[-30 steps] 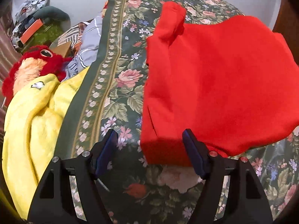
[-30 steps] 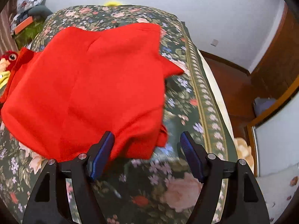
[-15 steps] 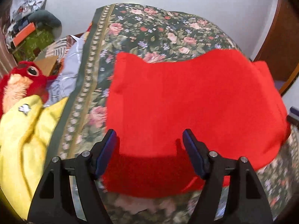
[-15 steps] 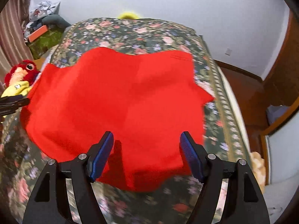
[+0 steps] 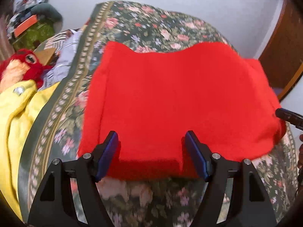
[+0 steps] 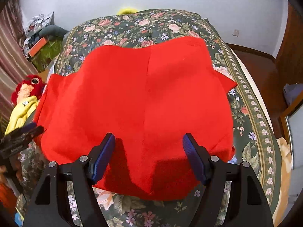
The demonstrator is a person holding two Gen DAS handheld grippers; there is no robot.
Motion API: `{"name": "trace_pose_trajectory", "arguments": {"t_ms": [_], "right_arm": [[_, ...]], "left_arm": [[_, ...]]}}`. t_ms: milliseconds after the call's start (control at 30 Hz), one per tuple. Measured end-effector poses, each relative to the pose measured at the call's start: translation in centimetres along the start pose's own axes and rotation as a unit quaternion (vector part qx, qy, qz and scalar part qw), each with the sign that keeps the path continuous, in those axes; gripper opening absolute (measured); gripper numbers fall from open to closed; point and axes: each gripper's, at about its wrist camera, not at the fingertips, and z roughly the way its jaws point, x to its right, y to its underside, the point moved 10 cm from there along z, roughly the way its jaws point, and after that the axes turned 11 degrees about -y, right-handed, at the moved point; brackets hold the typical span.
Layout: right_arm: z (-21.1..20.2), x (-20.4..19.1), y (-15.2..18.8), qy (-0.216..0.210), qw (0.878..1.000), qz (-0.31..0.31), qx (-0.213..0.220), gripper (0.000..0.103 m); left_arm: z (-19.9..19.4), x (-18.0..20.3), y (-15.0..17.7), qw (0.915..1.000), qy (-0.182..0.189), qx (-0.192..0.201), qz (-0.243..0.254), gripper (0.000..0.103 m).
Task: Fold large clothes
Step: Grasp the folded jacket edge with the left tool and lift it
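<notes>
A large red garment [image 5: 180, 98] lies spread flat on the floral bed cover [image 5: 151, 24], with a sleeve tip poking out at its right side [image 6: 227, 83]. My left gripper [image 5: 151, 151] hovers open over the garment's near edge, and nothing sits between its blue pads. My right gripper [image 6: 148, 151] also stands open above the near edge, a little further right, its pads clear of the cloth. Each gripper shows at the rim of the other's view: the right gripper [image 5: 289, 117] and the left gripper [image 6: 20, 138].
A yellow garment [image 5: 17, 117] and a red plush toy [image 5: 20, 68] lie along the bed's left side, with striped cloth [image 5: 62, 60] behind them. Boxes and clutter [image 5: 32, 26] stand in the back left corner. A wooden door [image 5: 284, 53] and the floor [image 6: 255, 70] are on the right.
Both grippers have swung in from the garment's outer corners towards its middle and drawn back a little. The garment now fills the centre of both views. Jaws stay equally wide.
</notes>
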Motion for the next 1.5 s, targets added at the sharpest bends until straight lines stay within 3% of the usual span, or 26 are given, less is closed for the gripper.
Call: {"name": "trace_pose_trajectory", "arguments": {"t_ms": [167, 300, 400, 433, 633, 667, 767, 867, 1067, 1133, 1233, 1300, 1367, 1500], "right_arm": [[0.0, -1.7, 0.2, 0.0, 1.0, -0.021, -0.005, 0.071], [0.0, -3.0, 0.5, -0.004, 0.999, -0.033, -0.01, 0.07], [-0.1, -3.4, 0.7, -0.006, 0.999, -0.038, -0.012, 0.07], [-0.1, -3.5, 0.8, -0.005, 0.999, -0.039, -0.014, 0.07], [0.0, -3.2, 1.1, 0.003, 0.999, -0.047, -0.02, 0.07], [0.0, -3.1, 1.2, 0.003, 0.999, -0.046, -0.021, 0.07], [0.0, -2.9, 1.3, 0.005, 0.999, -0.044, -0.022, 0.071], [0.1, -2.8, 1.4, 0.006, 0.999, -0.041, -0.024, 0.071], [0.5, -2.6, 1.3, 0.01, 0.999, -0.04, -0.027, 0.071], [0.7, -2.6, 1.3, 0.011, 0.999, -0.04, -0.028, 0.071], [0.7, -2.7, 1.2, 0.013, 0.999, -0.042, -0.03, 0.071], [0.6, -2.9, 1.1, 0.014, 0.998, -0.045, -0.029, 0.071], [0.3, -3.1, 0.8, 0.018, 0.998, -0.051, -0.028, 0.071], [-0.3, -4.3, 0.0, 0.016, 0.998, -0.061, -0.023, 0.071]], "left_arm": [[-2.0, -1.8, 1.9, 0.9976, 0.02, -0.001, -0.066, 0.072], [-1.8, -2.8, 3.2, 0.9875, 0.069, -0.035, -0.138, 0.072], [-1.0, -2.1, 4.0, 0.9682, 0.143, -0.075, -0.191, 0.072], [-0.6, -1.6, 4.1, 0.9581, 0.174, -0.088, -0.209, 0.072], [1.6, 0.3, 4.5, 0.909, 0.273, -0.139, -0.282, 0.072], [2.0, 0.4, 4.4, 0.9025, 0.284, -0.139, -0.293, 0.072], [2.9, 0.5, 3.5, 0.8952, 0.298, -0.129, -0.305, 0.072], [3.8, 0.8, 2.4, 0.9013, 0.298, -0.117, -0.292, 0.065], [5.7, 0.4, 0.3, 0.9223, 0.258, -0.077, -0.278, 0.051], [6.8, 0.0, -0.2, 0.9225, 0.246, -0.071, -0.288, 0.05], [8.0, -0.7, -0.8, 0.9136, 0.25, -0.068, -0.313, 0.037], [8.3, -1.1, -0.9, 0.9144, 0.247, -0.071, -0.313, 0.025], [8.0, -1.5, -1.1, 0.9214, 0.233, -0.065, -0.304, 0.017], [4.4, -2.3, -2.8, 0.9405, 0.204, -0.012, -0.272, 0.011]]}}
